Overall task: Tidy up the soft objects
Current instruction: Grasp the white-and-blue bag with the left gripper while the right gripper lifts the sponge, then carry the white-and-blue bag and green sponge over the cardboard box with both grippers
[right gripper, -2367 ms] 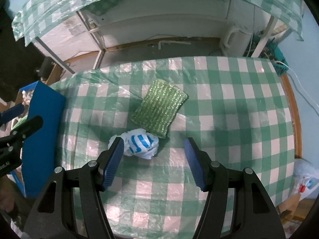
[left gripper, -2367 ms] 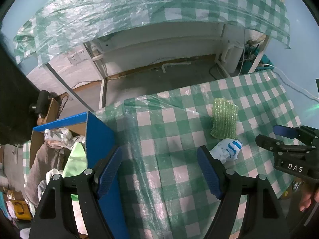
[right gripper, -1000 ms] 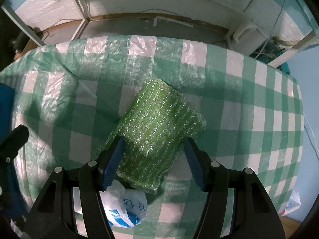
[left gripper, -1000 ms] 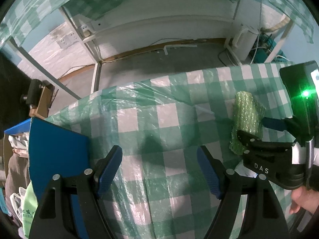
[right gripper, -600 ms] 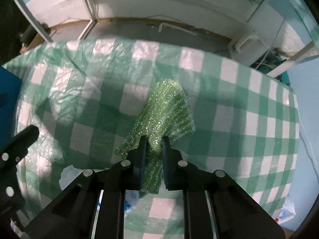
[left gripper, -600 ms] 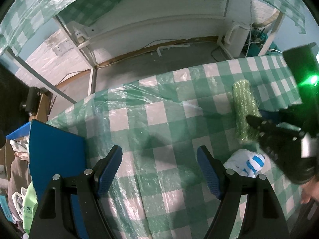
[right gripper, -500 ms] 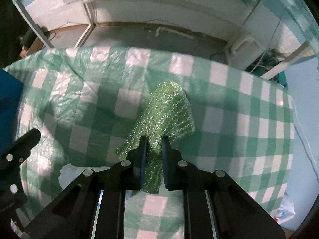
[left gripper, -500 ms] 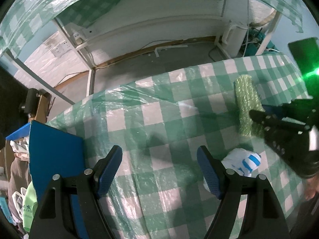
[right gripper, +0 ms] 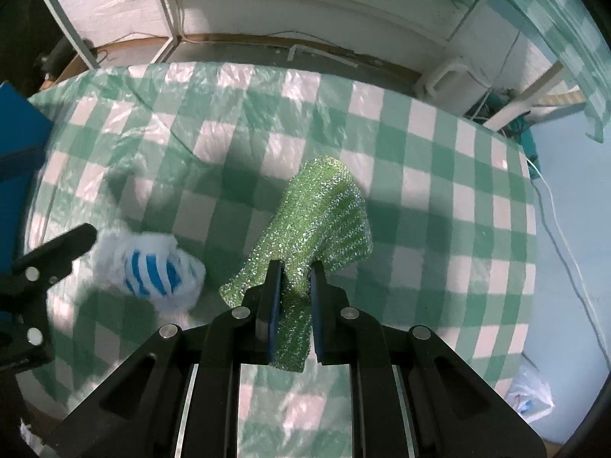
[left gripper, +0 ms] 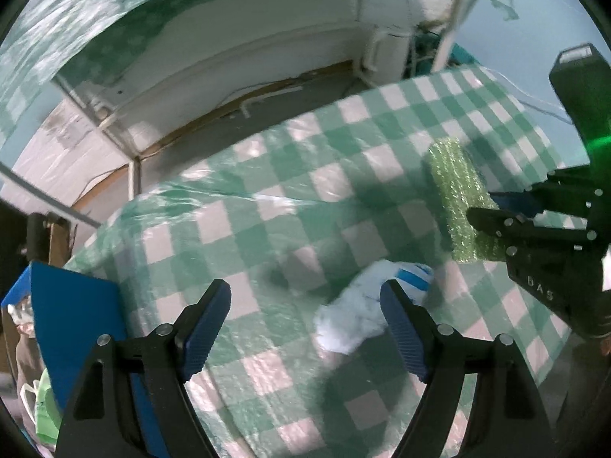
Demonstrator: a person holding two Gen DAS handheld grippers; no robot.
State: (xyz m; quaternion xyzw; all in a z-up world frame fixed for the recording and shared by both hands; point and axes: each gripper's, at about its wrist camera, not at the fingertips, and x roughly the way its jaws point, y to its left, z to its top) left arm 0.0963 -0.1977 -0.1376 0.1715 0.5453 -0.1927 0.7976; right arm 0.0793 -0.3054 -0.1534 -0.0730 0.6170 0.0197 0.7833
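Two soft things were in play, and two tools; going from left to right, a blue box (left gripper: 72, 324) stood at the counter's left edge (some cloth and a green item showed in its open side, too cramped to count). Next came the left tool (left gripper: 305, 328), pointing steeply down over the green-and-white checked counter (left gripper: 236, 229), its jaws apart and opening further, nothing pressed between them; the white bundle with blue stripes (left gripper: 362, 305) lay on the cloth just beside its right-hand finger, partly behind it. Further right, the right tool (right gripper: 294, 305) was clamped on the green sparkly scrubbing cloth (right gripper: 320, 221), pinching its near end so that the sheet folded and stood up off the counter, its far end looking clear of the cloth or barely brushing it.

By my reading, the step in hand was the pick-up: the green cloth gripped and being carried, the striped bundle not yet taken. The next move probably called for the left tool to shift right until the bundle sat squarely between its fingers, then close; the right would need to bear its cloth leftward to the box.

Counted: one green cloth, one striped bundle, one box, two tools.
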